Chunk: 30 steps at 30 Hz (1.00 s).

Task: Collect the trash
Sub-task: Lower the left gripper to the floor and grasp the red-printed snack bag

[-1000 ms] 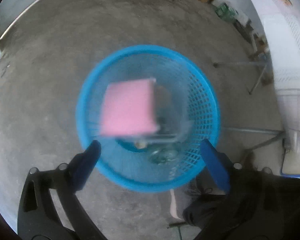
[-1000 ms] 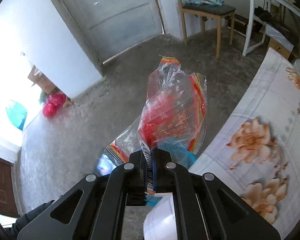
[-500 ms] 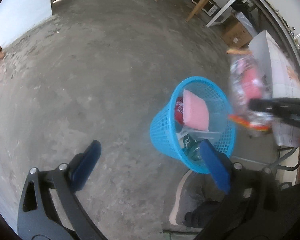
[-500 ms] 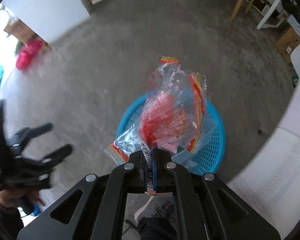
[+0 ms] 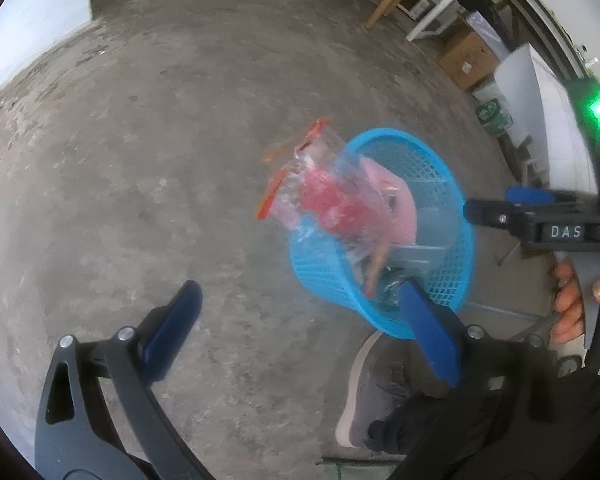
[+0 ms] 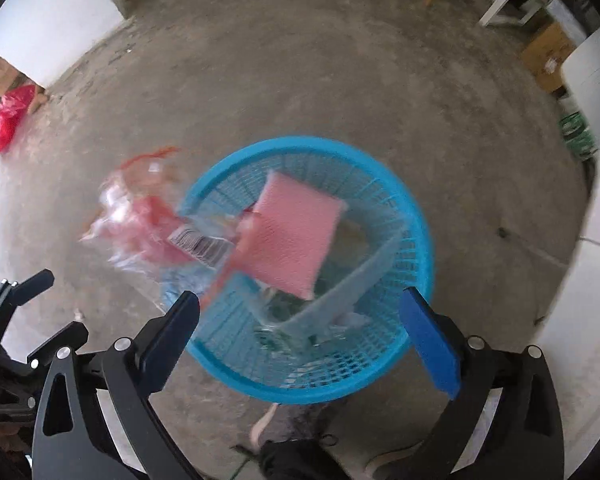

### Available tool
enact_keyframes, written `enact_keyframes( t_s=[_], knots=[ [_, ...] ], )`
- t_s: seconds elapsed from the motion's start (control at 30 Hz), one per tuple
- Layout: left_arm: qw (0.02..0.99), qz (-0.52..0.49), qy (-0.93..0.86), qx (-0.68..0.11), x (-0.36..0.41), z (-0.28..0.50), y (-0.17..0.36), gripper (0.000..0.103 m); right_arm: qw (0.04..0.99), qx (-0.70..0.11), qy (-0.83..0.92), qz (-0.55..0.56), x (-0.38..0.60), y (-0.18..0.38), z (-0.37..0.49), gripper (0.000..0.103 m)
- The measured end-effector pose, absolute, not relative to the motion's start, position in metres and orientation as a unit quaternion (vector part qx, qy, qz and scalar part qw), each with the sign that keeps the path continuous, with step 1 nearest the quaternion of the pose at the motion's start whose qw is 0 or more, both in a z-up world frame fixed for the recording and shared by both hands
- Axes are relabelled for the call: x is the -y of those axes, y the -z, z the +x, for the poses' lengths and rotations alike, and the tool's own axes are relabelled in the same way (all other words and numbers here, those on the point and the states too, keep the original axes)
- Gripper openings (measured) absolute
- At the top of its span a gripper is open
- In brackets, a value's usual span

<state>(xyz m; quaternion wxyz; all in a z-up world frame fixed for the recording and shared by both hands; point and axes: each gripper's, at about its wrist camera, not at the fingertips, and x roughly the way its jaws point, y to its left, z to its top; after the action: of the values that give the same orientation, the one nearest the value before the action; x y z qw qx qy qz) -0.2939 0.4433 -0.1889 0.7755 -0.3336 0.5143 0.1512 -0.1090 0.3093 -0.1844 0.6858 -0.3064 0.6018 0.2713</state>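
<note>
The right tongs (image 6: 300, 316) have just sprung wide apart and pinch nothing; the clear snack bag (image 6: 148, 220) tumbles at centre-left of their view, straddling the blue basket's (image 6: 380, 376) left rim, long axis slanting lower right into it; the left tongs (image 5: 296, 320) gape empty, farther off.

The basket (image 6: 312, 344) stands on the concrete floor (image 6: 300, 80). A sponge (image 6: 296, 232) lies inside it atop other trash. A plastic wrapper (image 6: 148, 224) overlaps the basket's left rim, partly outside.
</note>
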Motion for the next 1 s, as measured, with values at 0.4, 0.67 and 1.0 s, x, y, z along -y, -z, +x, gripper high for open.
enact_keyframes(
  t_s=[0.4,0.67,1.0],
  knots=[
    [0.811,-0.264,-0.128,-0.507,-0.412,-0.259,0.171,0.095,0.748,-0.524,-0.321,-0.253,-0.297,0.114,-0.135,0.097],
    [0.798,-0.28,-0.153,-0.511,-0.427,-0.271,0.177,0.095,0.766,-0.48,-0.33,-0.271,-0.282,0.107,-0.149,0.097],
    [0.688,-0.399,-0.258,-0.548,-0.476,-0.329,0.282,0.095,0.761,-0.481,-0.35,-0.259,-0.287,0.106,-0.15,0.097]
  ],
)
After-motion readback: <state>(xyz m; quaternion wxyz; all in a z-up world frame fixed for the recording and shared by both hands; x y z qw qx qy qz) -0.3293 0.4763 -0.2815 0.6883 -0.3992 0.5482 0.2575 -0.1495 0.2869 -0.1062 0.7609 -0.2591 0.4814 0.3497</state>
